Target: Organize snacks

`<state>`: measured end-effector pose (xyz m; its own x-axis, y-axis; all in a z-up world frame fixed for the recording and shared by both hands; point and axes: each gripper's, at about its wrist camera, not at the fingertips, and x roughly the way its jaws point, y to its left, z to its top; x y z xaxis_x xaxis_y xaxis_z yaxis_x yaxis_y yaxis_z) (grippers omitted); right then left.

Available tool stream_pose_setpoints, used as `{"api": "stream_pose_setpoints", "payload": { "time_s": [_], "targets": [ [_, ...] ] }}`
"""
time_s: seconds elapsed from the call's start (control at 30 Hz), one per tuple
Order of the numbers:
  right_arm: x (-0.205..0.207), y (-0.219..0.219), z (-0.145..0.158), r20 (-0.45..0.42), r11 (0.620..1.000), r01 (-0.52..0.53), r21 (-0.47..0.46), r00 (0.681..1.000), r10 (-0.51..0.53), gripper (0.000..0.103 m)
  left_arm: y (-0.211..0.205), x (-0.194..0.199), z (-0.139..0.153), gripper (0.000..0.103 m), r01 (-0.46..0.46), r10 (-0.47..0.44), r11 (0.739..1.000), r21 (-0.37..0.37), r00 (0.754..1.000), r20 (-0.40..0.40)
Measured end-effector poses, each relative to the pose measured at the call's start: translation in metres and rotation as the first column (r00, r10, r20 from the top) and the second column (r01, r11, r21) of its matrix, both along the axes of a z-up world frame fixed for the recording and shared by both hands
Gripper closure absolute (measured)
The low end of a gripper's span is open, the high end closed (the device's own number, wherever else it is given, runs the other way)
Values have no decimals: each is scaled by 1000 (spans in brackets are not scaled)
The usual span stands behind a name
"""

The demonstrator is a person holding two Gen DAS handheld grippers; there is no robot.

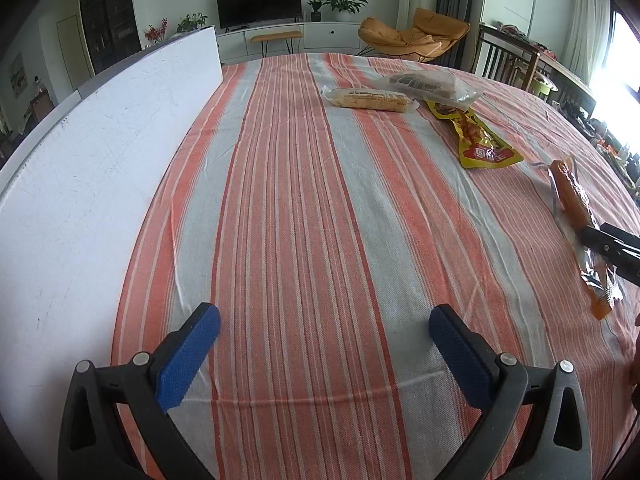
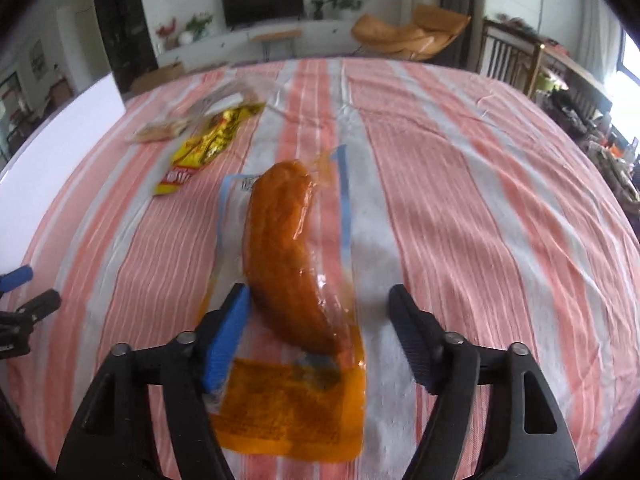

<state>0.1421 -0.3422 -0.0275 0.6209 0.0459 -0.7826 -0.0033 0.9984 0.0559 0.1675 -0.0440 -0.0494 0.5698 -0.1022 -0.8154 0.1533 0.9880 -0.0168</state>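
Observation:
An orange sausage in a clear vacuum pack (image 2: 280, 232) lies lengthwise on the striped tablecloth (image 2: 460, 200). My right gripper (image 2: 318, 294) straddles its near end, open: the left blue pad sits right beside the sausage and the right pad stands well clear. In the left wrist view the same pack (image 1: 572, 192) lies at the far right, with the right gripper (image 1: 612, 240) over it. My left gripper (image 1: 324, 320) hovers open over bare cloth, holding nothing. A yellow snack pack (image 1: 480, 140), a pale roll-shaped snack (image 1: 370, 100) and a clear bag of dark snacks (image 1: 432, 84) lie further back.
A white board (image 1: 80, 160) runs along the table's left side. Beyond the far edge are a TV, plants, an orange lounge chair (image 1: 416, 36) and a wooden chair (image 1: 504, 60). Striped cloth (image 1: 280, 200) stretches between the left gripper and the snacks.

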Motion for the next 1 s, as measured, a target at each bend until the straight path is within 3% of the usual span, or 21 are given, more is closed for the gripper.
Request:
{"api": "stream_pose_setpoints", "payload": {
  "time_s": [0.2,0.37,1.0],
  "targets": [
    [-2,4,0,1,1000,-16,19,1000,16,20,0,0,0,0,0,0,1000,-1,1000,0],
    [2,19,-8,-15,999,-26,-43,1000,25,16,0,0,0,0,0,0,1000,-1,1000,0],
    [0,17,-8,-15,999,-28,-36,1000,28,16,1,0,0,0,-1,1,1000,-1,1000,1]
  ]
}}
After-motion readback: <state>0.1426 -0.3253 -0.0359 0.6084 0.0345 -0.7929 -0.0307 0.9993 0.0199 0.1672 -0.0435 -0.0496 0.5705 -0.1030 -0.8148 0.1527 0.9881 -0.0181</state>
